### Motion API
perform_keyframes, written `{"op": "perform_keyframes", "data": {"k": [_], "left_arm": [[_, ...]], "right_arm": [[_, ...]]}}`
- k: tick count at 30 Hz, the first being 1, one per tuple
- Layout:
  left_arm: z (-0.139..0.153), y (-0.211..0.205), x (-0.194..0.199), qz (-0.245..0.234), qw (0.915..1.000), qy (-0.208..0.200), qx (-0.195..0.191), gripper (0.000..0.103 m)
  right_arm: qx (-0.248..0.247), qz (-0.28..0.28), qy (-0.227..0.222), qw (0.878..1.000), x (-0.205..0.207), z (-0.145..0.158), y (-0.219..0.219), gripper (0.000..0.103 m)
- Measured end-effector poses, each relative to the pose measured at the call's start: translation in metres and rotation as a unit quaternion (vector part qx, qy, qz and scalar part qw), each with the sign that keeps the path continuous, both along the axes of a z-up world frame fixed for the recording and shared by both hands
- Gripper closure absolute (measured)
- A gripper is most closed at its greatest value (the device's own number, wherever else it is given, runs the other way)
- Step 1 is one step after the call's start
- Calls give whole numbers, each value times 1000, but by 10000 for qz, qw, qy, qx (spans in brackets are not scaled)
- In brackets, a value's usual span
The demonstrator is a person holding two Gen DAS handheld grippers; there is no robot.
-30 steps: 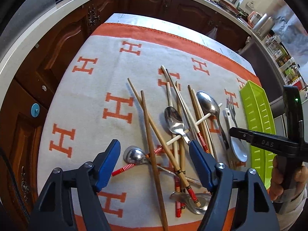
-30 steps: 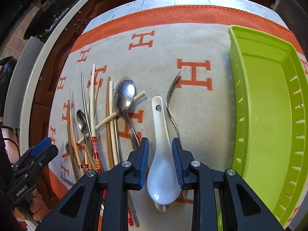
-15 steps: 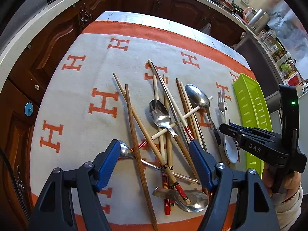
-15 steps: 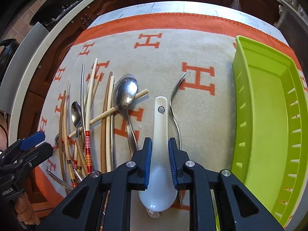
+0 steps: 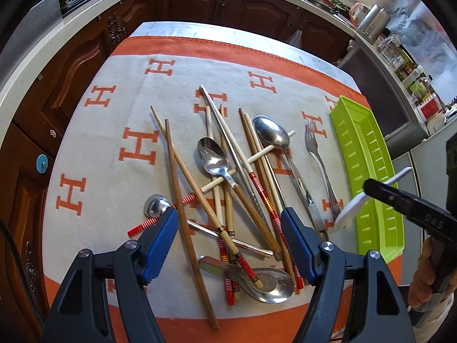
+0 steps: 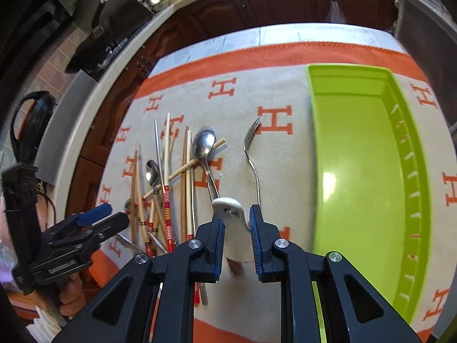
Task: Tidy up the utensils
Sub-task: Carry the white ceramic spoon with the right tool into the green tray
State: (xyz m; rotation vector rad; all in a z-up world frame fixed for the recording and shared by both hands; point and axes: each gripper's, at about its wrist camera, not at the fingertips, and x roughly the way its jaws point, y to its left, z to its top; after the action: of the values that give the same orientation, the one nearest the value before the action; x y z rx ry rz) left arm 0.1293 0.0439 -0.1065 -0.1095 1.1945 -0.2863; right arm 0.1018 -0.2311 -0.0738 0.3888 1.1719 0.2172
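My right gripper (image 6: 236,230) is shut on a white ceramic spoon (image 6: 232,214) and holds it lifted above the cloth, left of the green tray (image 6: 362,154). The spoon also shows in the left wrist view (image 5: 352,206), tilted in the air beside the tray (image 5: 368,171). My left gripper (image 5: 230,230) is open and empty above a pile of chopsticks (image 5: 200,197) and metal spoons (image 5: 212,157). A metal fork (image 6: 252,154) lies on the cloth between the pile and the tray.
An orange-bordered cloth with H marks (image 5: 137,148) covers the table. Dark wooden cabinets (image 5: 197,3) and a counter ring the table. The tray's floor is bare.
My right gripper has closed on the white spoon and lifted it off the cloth. The left gripper has drawn back a little over the pile and stays open.
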Motion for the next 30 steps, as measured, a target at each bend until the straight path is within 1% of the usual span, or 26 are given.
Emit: {"op": "perform_keyframes", "data": {"k": [6, 9, 12, 14, 17, 19, 23, 26, 30], "left_arm": [[4, -15, -10, -175, 9998, -15, 35, 31], [5, -23, -14, -266, 9996, -30, 43, 31], [7, -32, -16, -332, 9994, -42, 37, 31], [9, -37, -16, -386, 9992, -60, 43, 31], [9, -47, -17, -473, 9988, -80, 104, 31], [8, -52, -17, -517, 9985, -63, 156, 31], [4, -59, -15, -544, 9983, -8, 204, 31], [0, -64, -12, -515, 9984, 48, 218, 31], [-2, -69, -10, -502, 9984, 54, 252, 31]], "right_arm": [[231, -446, -326, 9982, -45, 42, -42, 86], [54, -663, -504, 9965, -67, 62, -64, 86], [-317, -831, -512, 9947, -85, 69, -83, 86], [-664, -969, -342, 9925, -90, 62, -94, 86], [-930, -1024, -7, 9904, -94, 45, -107, 86], [-1078, -965, 179, 9893, -94, 32, -109, 86], [-1311, -790, 393, 9874, -92, 13, -111, 86], [-1539, -682, 447, 9847, -90, 3, -110, 86], [-1563, -636, 590, 9839, -81, -12, -107, 85]]}}
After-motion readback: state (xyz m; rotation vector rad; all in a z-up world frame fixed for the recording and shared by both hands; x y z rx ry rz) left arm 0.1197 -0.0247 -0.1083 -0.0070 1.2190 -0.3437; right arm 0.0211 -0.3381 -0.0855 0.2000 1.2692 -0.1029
